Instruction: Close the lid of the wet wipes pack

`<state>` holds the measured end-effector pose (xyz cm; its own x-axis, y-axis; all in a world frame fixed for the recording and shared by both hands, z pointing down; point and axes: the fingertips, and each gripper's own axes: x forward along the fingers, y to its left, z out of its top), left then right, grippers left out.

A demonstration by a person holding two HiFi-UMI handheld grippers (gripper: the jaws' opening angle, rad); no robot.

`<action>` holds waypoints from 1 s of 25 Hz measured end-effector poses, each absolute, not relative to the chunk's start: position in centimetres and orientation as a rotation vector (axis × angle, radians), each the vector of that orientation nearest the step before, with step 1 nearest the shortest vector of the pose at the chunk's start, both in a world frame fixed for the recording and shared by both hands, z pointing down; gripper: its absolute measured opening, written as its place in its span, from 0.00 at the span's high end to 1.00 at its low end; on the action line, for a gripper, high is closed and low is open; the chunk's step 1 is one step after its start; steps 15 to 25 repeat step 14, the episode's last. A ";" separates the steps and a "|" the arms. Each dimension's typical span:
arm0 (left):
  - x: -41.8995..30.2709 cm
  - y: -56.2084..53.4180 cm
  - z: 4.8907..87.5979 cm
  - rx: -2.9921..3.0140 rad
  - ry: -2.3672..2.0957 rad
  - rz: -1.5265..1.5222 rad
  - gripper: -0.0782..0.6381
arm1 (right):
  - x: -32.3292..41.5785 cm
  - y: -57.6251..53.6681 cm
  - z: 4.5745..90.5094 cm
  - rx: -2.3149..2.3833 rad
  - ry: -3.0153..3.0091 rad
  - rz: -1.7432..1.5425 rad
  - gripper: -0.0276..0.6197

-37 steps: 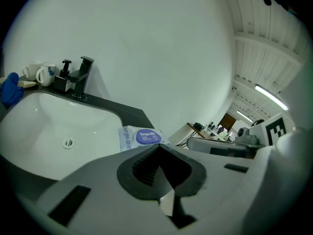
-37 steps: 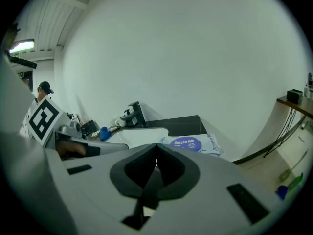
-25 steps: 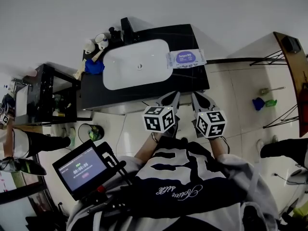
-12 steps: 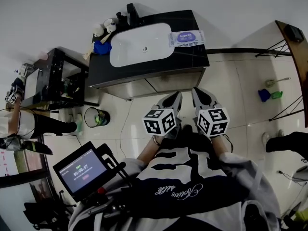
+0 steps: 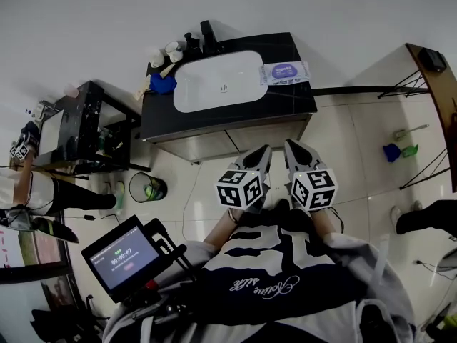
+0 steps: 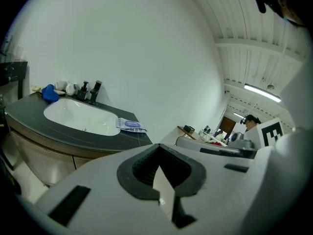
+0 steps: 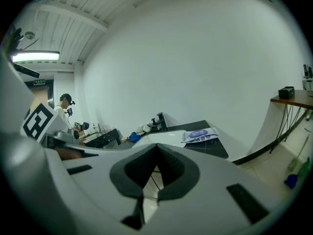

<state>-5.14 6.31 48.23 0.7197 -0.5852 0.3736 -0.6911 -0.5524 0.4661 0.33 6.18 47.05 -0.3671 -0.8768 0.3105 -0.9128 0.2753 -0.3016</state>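
A white oval basin (image 5: 218, 84) is set into a dark stone vanity top (image 5: 300, 104), and every place is given from it. The pale, flat wet wipes pack with a purple label (image 5: 285, 72) is laid on the vanity top just right of the basin, close to the wall; whether its lid is up or down cannot be made out at this size. A black tap (image 5: 208, 33) is seen behind the basin, and a crumpled blue cloth (image 5: 163, 83) just to its left.

The left gripper (image 5: 263, 151) and the right gripper (image 5: 291, 147) are held side by side over the tiled floor, well apart from the basin on the person's side and pointed toward it. In the left gripper view the jaws are seen brought together with nothing between them, and the pack (image 6: 131, 125) is seen far ahead. The right gripper's jaws are likewise closed and empty, with the pack (image 7: 199, 134) beyond them.
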 end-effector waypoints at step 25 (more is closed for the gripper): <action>-7.6 6.8 47.1 2.340 -0.904 0.221 0.89 | -1.9 6.5 45.9 1.786 -2.400 0.669 0.96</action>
